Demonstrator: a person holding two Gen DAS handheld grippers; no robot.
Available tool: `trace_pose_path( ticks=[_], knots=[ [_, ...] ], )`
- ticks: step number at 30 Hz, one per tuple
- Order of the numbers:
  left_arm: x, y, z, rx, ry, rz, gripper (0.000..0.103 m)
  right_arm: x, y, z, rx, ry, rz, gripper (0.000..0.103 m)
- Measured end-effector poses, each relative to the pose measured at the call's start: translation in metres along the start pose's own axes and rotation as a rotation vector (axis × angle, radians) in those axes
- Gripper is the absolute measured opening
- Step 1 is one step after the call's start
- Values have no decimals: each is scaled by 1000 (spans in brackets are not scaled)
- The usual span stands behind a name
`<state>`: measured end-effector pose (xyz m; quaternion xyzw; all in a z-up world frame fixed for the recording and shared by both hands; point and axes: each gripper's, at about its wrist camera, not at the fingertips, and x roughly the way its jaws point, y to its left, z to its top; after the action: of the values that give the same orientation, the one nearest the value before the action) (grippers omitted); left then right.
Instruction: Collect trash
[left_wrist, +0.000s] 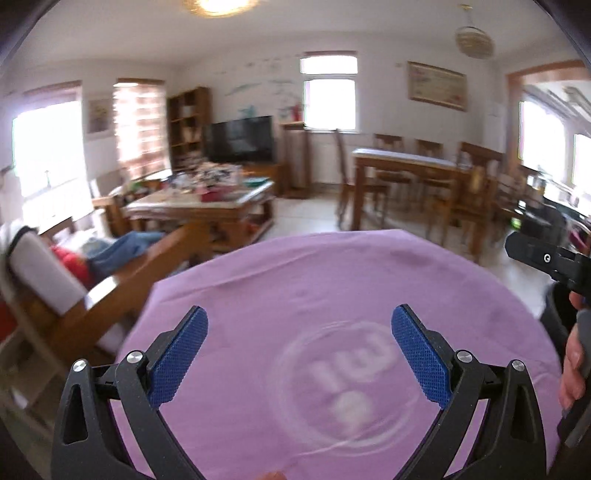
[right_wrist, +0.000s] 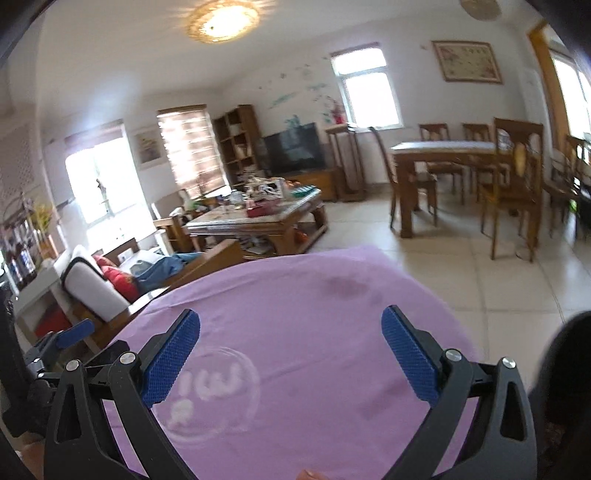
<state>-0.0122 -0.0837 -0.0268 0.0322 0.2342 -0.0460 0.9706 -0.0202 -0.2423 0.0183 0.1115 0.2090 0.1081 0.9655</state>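
Both views look out over a purple cloth (left_wrist: 332, 295) (right_wrist: 314, 314) printed with a white round logo (left_wrist: 347, 384) (right_wrist: 214, 391). It fills the near foreground. My left gripper (left_wrist: 300, 314) is open above the cloth, with nothing between its blue pads. My right gripper (right_wrist: 291, 315) is also open wide and empty. The black frame of the right-hand tool (left_wrist: 543, 258) shows at the right edge of the left wrist view, with a hand (left_wrist: 572, 362) below it. No single piece of trash can be made out. The left wrist view is motion-blurred.
A cluttered wooden coffee table (left_wrist: 207, 206) (right_wrist: 258, 221) stands mid-room before a TV (left_wrist: 240, 138) (right_wrist: 293, 147). A wooden sofa with cushions and clothes (left_wrist: 74, 273) (right_wrist: 110, 280) is at left. A dining table with chairs (left_wrist: 406, 166) (right_wrist: 461, 155) is at right, on a tiled floor (right_wrist: 443, 266).
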Motion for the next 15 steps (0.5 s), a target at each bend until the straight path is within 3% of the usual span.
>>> trace_pose_path(
  ticks=[8, 15],
  knots=[
    [5, 44, -2, -114, -3, 73, 98, 17, 29, -7, -79, -68, -50, 98],
    [18, 51, -2, -152, 24, 43, 98, 9, 46, -8, -139, -172, -81, 98]
  ],
)
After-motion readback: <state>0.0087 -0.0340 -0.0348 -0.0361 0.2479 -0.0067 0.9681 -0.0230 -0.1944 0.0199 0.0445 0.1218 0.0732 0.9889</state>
